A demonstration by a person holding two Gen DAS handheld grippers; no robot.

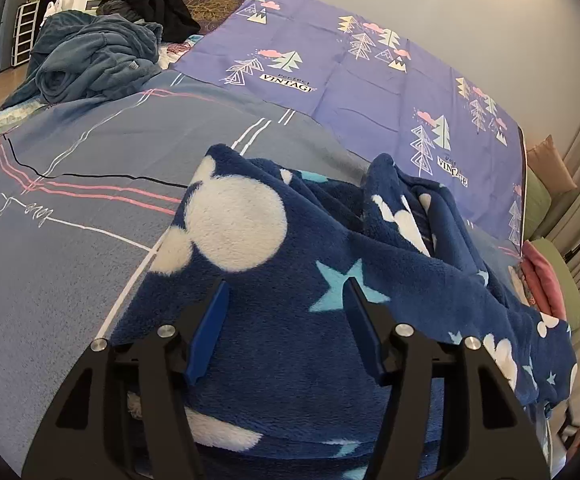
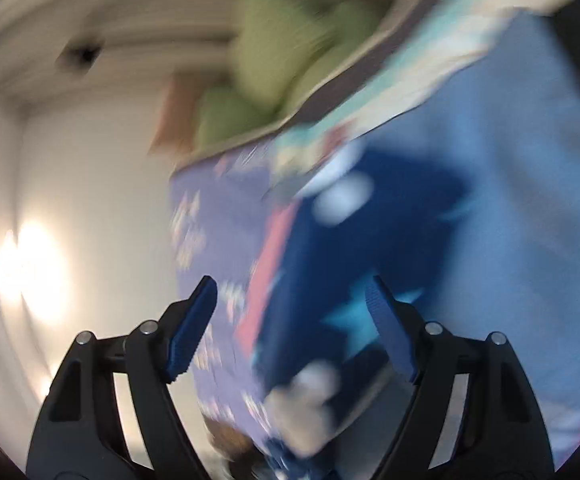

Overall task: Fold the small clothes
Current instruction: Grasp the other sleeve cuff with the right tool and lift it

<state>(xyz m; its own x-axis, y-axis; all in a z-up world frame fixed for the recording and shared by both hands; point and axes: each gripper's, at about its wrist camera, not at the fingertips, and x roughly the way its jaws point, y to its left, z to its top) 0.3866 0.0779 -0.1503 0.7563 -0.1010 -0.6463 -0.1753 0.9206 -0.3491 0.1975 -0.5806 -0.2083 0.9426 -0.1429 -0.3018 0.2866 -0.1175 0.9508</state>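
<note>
Purple bedsheet (image 1: 329, 76) reads "Perfect VINTAGE" behind the navy fleece garment (image 1: 290, 280).

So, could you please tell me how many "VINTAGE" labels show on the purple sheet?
2 on the purple sheet: one near its middle, one toward its right edge. Others may be hidden.

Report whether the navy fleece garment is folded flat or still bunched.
Bunched: the navy fleece garment lies rumpled on the bed cover, with a raised heap of folds at its far side.
</note>
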